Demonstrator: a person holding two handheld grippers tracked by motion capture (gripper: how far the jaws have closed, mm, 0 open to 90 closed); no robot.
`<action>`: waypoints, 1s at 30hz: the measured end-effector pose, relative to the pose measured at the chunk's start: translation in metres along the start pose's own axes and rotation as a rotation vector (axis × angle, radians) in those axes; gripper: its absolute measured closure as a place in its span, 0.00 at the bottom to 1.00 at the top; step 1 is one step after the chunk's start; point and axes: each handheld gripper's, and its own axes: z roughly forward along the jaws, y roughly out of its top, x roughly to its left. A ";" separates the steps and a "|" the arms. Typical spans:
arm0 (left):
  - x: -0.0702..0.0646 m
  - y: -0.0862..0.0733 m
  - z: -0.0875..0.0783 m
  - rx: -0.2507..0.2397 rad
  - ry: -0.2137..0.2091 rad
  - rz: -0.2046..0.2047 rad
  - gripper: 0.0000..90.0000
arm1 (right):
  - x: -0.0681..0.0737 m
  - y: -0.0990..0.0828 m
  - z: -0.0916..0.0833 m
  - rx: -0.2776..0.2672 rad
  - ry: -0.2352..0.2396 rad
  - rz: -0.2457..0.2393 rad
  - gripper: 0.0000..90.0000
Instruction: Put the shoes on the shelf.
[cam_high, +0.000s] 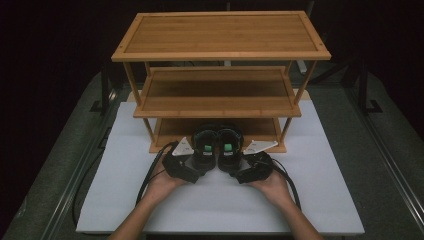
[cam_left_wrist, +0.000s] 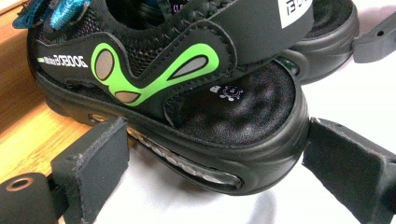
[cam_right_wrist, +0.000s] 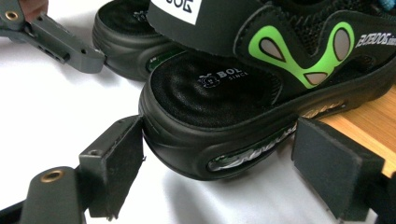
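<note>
Landmark: the wooden shelf rack (cam_high: 220, 75), three tiers, standing on the white board (cam_high: 125, 200); every place below is told against it.

Left shoe (cam_high: 204, 149): black with green markings, toe end resting on the rack's lowest tier, heel out on the white board on my side of the rack. Its sole is tilted, the heel raised a little off the board in my left gripper view.

Right shoe (cam_high: 230, 150): same make, just beside the left shoe and touching it, also half onto the rack's bottom tier with the heel toward me.

My left hand (cam_high: 162, 186): comes in from the near edge, palm turned up and inward, forearm angled toward the rack's middle, carrying the gripper low and nearly level.

My left gripper (cam_high: 192, 167): released. Its jaws straddle the heel of the left shoe (cam_left_wrist: 196, 116); one pad (cam_left_wrist: 95, 156) sits close under the sole's side, the other (cam_left_wrist: 345, 163) stands just clear of the heel rim.

My right hand (cam_high: 272, 186): mirrors the left, palm up, forearm slanting in toward the rack's front.

My right gripper (cam_high: 243, 171): also released. The heel of the right shoe (cam_right_wrist: 243, 107) lies between the jaws; the one pad (cam_right_wrist: 119, 161) is at the heel's edge, whether touching I cannot tell, and the other (cam_right_wrist: 331, 163) is apart from the sole, over the rack's wooden edge (cam_right_wrist: 373, 121).
</note>
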 end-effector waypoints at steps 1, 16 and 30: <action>0.002 0.000 0.001 -0.015 -0.001 -0.013 0.09 | -0.001 0.000 0.001 0.000 0.001 0.000 0.19; 0.026 0.008 0.010 -0.022 0.007 -0.037 0.15 | -0.018 0.012 0.011 -0.030 -0.010 0.026 0.25; 0.043 0.016 0.024 -0.017 0.030 -0.055 0.16 | -0.035 0.024 0.027 -0.030 -0.045 0.041 0.27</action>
